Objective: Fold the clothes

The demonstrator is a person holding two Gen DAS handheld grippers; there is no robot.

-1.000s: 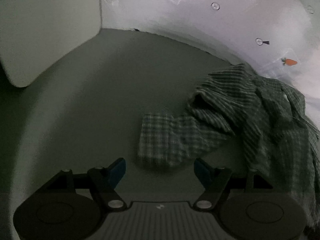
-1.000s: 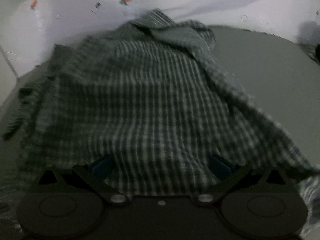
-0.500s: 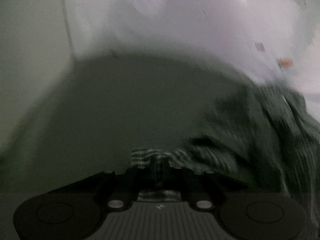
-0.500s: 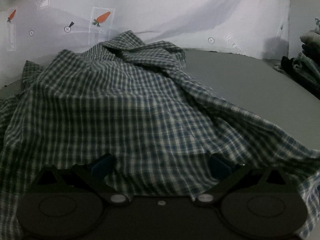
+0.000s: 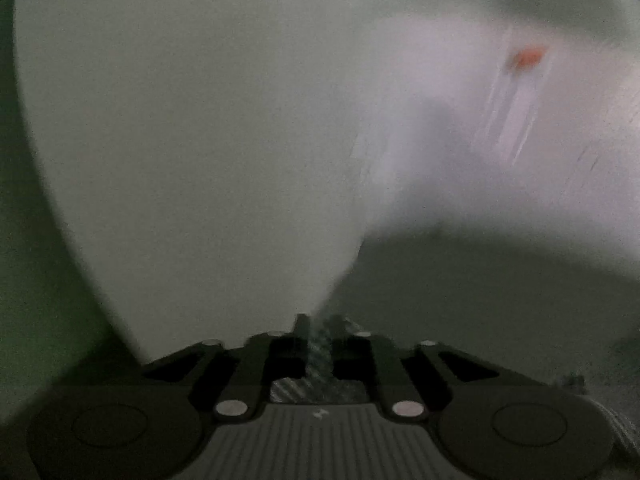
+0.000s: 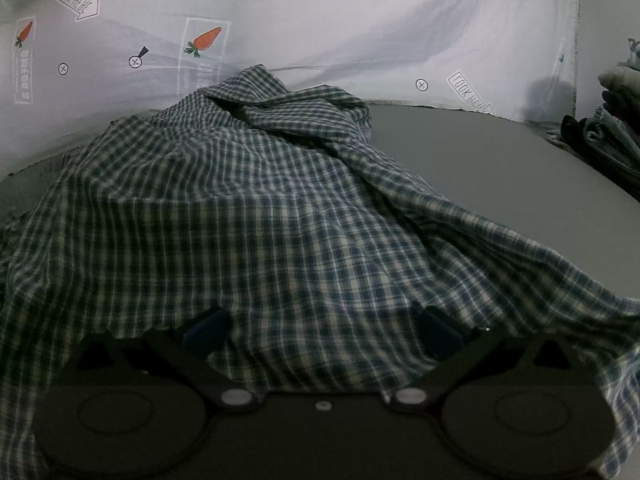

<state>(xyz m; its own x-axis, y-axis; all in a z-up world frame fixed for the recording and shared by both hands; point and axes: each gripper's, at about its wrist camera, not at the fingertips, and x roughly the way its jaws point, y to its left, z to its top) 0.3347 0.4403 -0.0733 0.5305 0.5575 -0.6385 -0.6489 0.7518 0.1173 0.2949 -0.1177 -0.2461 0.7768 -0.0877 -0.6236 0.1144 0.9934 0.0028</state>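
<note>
checked shirt [image 6: 256, 216] lengthwise toward backdrop [image 6: 304, 12]

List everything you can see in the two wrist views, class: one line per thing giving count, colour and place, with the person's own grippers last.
Checked shirt: one, dark green and white, crumpled on the grey surface in front of the right gripper; a strip also sits between the left fingers.
Grey surface: one, under the shirt.
Printed sheet: one, white with orange carrots, behind.
Clothes pile: one, dark and pale, far right edge.
White panel: one, blurred, filling the left view.
Left gripper: black, jaws opening, cloth between them.
Right gripper: black, jaws wide, over the shirt.
</note>
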